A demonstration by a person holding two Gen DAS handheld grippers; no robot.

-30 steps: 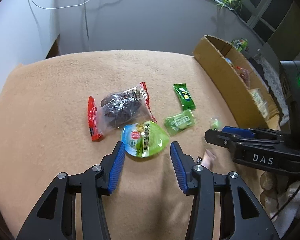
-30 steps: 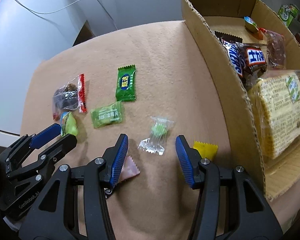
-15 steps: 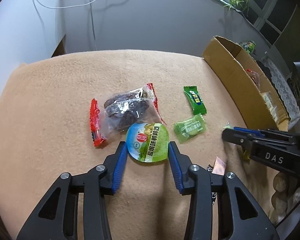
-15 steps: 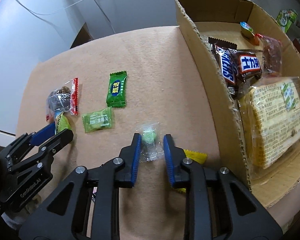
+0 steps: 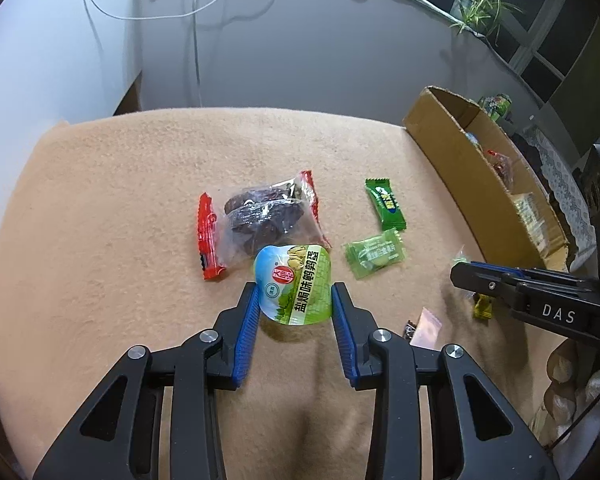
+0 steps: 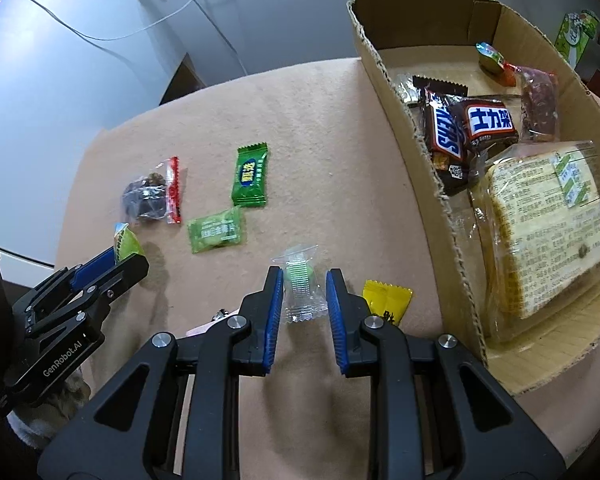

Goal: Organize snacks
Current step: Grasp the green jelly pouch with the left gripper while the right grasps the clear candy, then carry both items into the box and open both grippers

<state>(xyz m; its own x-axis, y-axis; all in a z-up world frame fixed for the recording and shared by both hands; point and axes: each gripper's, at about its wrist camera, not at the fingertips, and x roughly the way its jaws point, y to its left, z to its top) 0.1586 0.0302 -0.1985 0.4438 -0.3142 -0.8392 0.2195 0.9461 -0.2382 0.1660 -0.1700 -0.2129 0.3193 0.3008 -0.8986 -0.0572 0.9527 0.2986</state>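
My left gripper is shut on a round green-and-blue snack cup and holds it above the tan tablecloth. My right gripper is shut on a clear-wrapped green candy, lifted off the cloth. A dark fruit pack with red ends, a dark green candy and a light green candy lie on the cloth. The cardboard box at the right holds chocolate bars and a wrapped bread loaf.
A yellow candy lies beside my right fingers, near the box wall. A pink wrapper lies near my left gripper. White and black cables hang on the wall behind the table. A plant stands at the back right.
Both grippers have closed on their snacks, the left on the snack cup, the right on the clear-wrapped candy, and lifted them off the cloth.
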